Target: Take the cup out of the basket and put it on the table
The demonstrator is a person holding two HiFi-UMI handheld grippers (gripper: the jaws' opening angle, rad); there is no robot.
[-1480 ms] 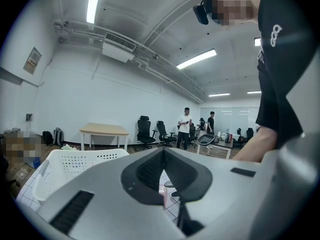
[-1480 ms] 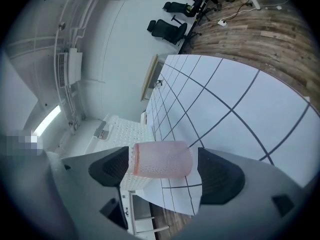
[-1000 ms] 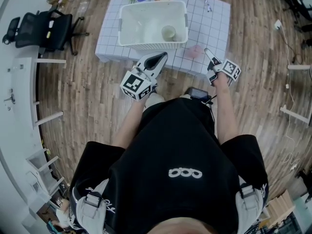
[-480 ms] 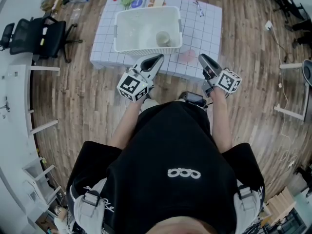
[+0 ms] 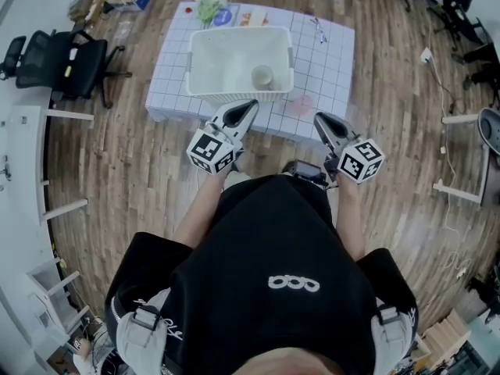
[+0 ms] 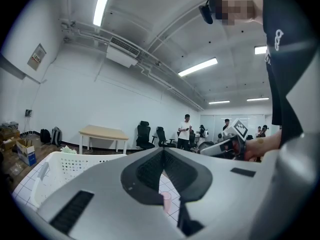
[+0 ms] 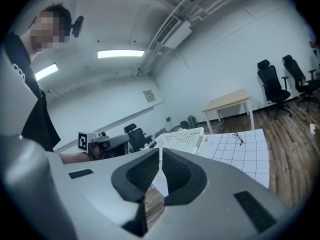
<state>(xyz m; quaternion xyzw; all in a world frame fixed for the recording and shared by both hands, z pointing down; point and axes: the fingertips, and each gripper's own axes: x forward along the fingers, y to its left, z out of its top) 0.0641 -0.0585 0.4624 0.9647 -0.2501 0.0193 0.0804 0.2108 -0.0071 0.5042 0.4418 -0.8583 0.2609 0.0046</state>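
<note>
**No words to read, only marks**

A white mark of three linked rings (image 5: 295, 283) sits on the person's black shirt (image 5: 266, 225). Black-and-white square markers (image 5: 209, 148) sit on the left gripper (image 5: 250, 106) and the right gripper (image 5: 319, 119). The wall notice (image 6: 36, 57), far left, is too small to read.

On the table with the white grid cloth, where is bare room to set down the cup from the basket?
Widest bare patch: the gridded cloth right of the white plastic basket, between the eyeglasses and the pink cup. A narrower strip lies left of the basket. The far edge is crowded.
</note>
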